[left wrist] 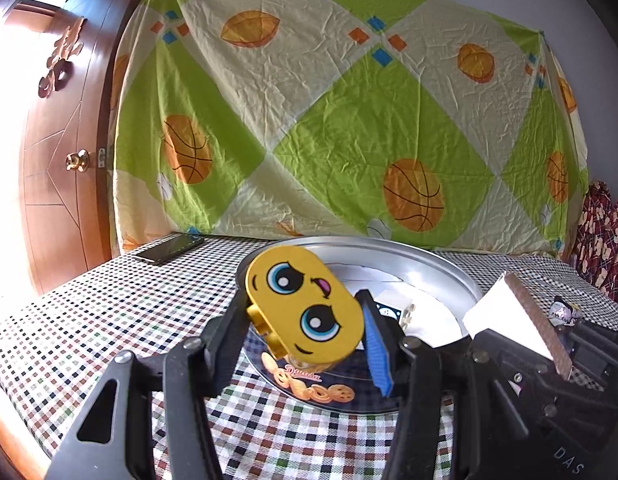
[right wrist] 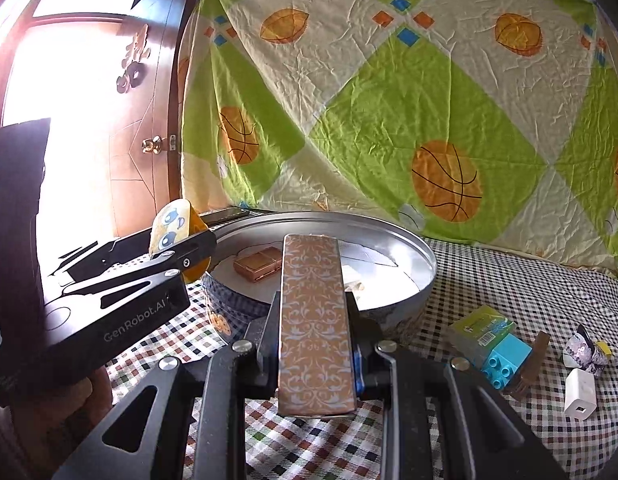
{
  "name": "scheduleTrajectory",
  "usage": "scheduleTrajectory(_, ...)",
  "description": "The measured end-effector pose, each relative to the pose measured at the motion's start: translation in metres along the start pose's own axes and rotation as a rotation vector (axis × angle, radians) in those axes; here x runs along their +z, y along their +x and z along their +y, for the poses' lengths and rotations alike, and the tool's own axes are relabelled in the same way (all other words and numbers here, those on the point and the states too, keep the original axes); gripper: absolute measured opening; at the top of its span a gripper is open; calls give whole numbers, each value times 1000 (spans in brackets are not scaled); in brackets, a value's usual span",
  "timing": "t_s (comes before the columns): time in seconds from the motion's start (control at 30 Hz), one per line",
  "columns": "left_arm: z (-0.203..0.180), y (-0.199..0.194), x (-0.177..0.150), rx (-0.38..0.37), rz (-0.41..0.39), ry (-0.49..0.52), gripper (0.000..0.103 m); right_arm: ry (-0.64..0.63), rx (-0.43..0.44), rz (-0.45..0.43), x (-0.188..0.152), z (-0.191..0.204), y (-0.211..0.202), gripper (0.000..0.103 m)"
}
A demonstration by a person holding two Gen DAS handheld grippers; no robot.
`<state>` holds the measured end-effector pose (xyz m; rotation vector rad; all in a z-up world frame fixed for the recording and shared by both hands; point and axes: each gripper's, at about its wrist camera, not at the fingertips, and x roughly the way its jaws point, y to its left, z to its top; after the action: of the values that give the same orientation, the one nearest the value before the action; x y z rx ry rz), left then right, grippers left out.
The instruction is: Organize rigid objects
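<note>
Nearest, a patterned flat box (right wrist: 315,320) is clamped on edge in the jaws of the right gripper (right wrist: 314,334), while a yellow face toy (left wrist: 305,304) is clamped in those of the left gripper (left wrist: 305,332). Both are carried above the checked table (left wrist: 109,320), just short of the metal tray (right wrist: 389,236). Delivery is judged under way; next, each piece must be brought over the rim and released inside.

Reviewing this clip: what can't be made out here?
- Left wrist: tin floor, hidden by yellow face toy in left gripper.
- Right wrist: tin floor's middle, hidden by patterned box in right gripper.
- Right wrist: green packet print too small.
</note>
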<state>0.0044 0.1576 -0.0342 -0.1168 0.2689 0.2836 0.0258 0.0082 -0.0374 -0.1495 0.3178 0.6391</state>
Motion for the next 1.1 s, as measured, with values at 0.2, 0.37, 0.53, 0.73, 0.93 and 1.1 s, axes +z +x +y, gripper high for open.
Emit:
scheduleTrajectory(0.2,5,2,1,8,8,-7,53,-7,12,0,4,3,2,28)
scheduleTrajectory(0.37,6,5,4,2,26,-3,53,-15,9,-5,9,1,4,28)
scheduleTrajectory(0.53,1,8,8,-14,39,14,53,9,32,20,11,-3,9,28)
scheduleTrajectory(0.73,-7,20,27,-77,102,29,53,44,39,29,28,-19,15,28)
scheduleTrajectory(0.93,-16,48,44,-102,184,56,53,77,13,59,54,-50,35,28)
scheduleTrajectory(1.1,-19,76,51,-123,263,68,53,97,13,117,66,-67,64,28)
